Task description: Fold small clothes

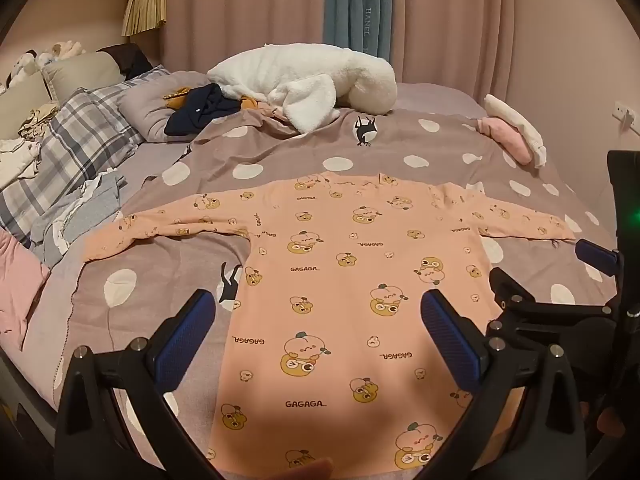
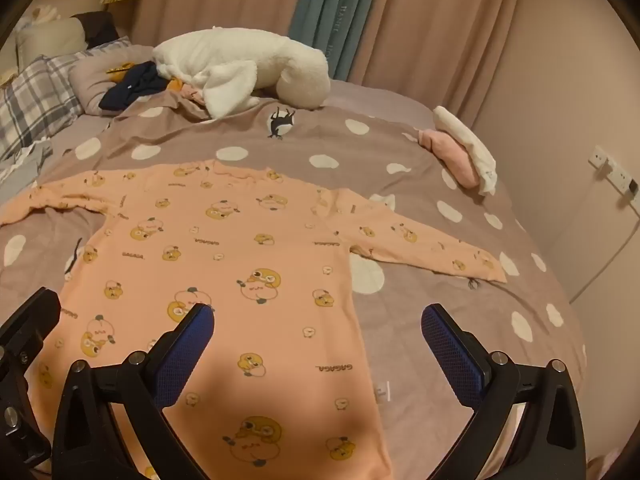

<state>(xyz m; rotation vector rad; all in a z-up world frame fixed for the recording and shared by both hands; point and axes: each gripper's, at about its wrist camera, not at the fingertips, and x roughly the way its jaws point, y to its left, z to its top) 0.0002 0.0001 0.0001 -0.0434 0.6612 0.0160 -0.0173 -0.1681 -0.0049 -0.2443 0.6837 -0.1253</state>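
I judge the fold not yet begun: the peach shirt (image 1: 340, 280) lies spread flat on the spotted duvet (image 1: 360, 148), both sleeves out. My left gripper (image 1: 318, 336) hangs over its near hem with jaws wide and nothing between them. My right gripper (image 2: 318, 340) hangs beside it above the shirt's right edge, equally wide and empty. The shirt's long axis runs near to far, collar at the far end. Next I'd need a pinch on the left sleeve (image 1: 160, 228) to bring it inward.
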